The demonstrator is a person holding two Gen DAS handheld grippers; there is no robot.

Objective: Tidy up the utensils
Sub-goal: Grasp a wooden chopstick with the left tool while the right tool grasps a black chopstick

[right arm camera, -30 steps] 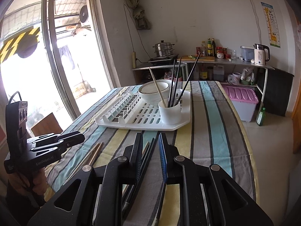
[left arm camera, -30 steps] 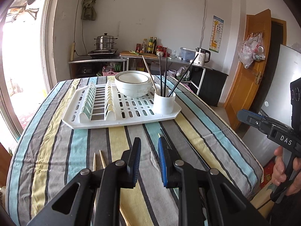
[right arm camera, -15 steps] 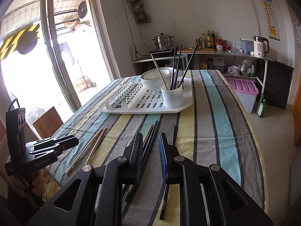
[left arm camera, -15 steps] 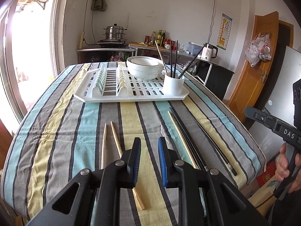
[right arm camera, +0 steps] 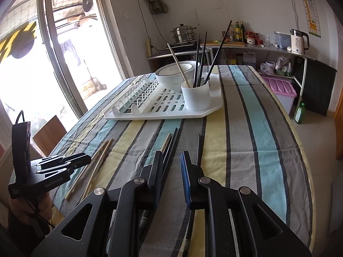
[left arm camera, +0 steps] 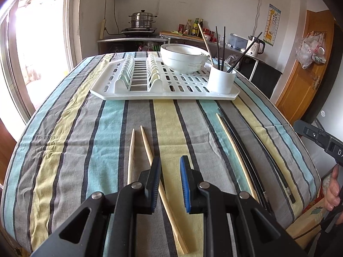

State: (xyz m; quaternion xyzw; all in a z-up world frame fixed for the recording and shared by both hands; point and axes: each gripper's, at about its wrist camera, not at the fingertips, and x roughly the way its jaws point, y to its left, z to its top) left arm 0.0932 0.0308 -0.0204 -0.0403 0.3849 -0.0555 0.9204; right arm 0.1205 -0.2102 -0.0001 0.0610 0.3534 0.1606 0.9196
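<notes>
Two wooden chopsticks [left arm camera: 148,150] lie on the striped cloth just ahead of my left gripper [left arm camera: 170,160], which is open and empty above the near one. Another wooden chopstick [left arm camera: 233,154] and several black chopsticks [left arm camera: 268,160] lie to the right. A white holder cup [left arm camera: 221,79] with several chopsticks stands on the white drying rack [left arm camera: 133,85]. My right gripper [right arm camera: 171,156] is open and empty above the black chopsticks [right arm camera: 171,143]. The cup [right arm camera: 196,96] and the wooden pair [right arm camera: 96,162] also show in the right wrist view.
A white bowl [left arm camera: 184,57] sits on the rack behind the cup. The table edge [left arm camera: 308,156] drops off at the right, near the other hand-held gripper [left arm camera: 321,139]. A kitchen counter with a kettle [right arm camera: 299,41] stands behind the table.
Both grippers have pulled back from the rack toward the near table edge and tilted down. The loose chopsticks on the cloth have come fully into view. Jaws stay open.
</notes>
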